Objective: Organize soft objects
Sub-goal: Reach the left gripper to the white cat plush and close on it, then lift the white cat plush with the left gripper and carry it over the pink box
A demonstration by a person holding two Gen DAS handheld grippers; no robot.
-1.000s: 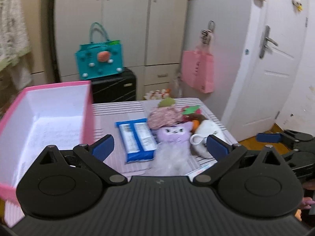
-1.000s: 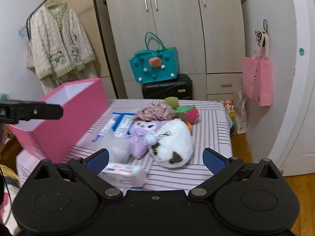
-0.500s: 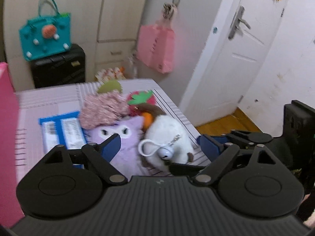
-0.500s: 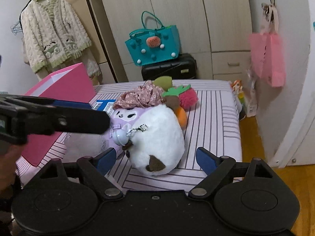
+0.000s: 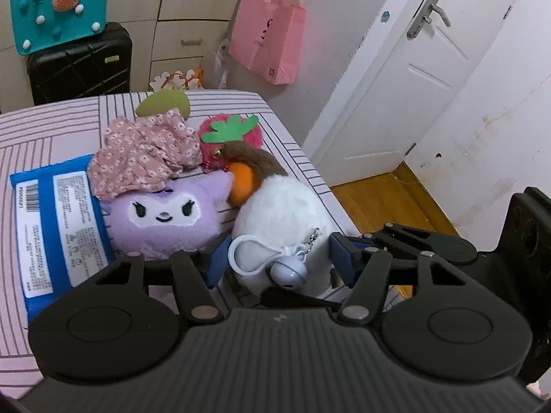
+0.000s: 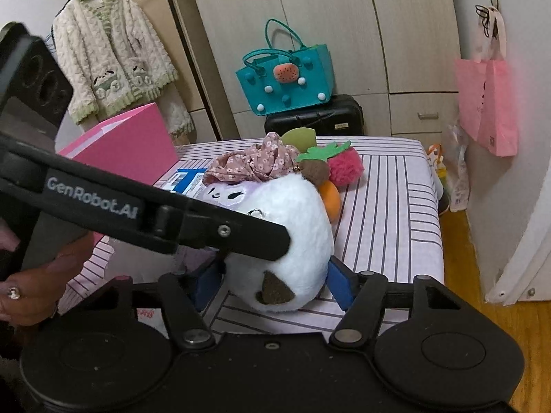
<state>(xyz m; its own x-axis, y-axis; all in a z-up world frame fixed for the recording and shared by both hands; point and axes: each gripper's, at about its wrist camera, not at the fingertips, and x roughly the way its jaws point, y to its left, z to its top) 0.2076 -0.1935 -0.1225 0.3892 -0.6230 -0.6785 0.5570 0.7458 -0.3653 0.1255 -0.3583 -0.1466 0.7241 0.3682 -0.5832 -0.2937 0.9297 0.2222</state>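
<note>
A white plush toy with a keyring and bell lies near the front edge of the striped table. My left gripper straddles it with jaws closing. Its left pad stands just off the plush. My right gripper is closing too, and both its pads touch the plush's sides. One left gripper finger crosses the plush's top in the right wrist view. Behind lie a purple plush, a pink floral cloth, a strawberry plush and an orange ball.
A blue packet lies left of the purple plush. A pink box stands at the table's left. A person's hand holds the left gripper. A teal bag, a black suitcase and a door are beyond.
Both grippers came forward and down onto the white plush and their jaws narrowed. The left view swung right, away from the pink box. The left gripper's finger now crosses the right view.
</note>
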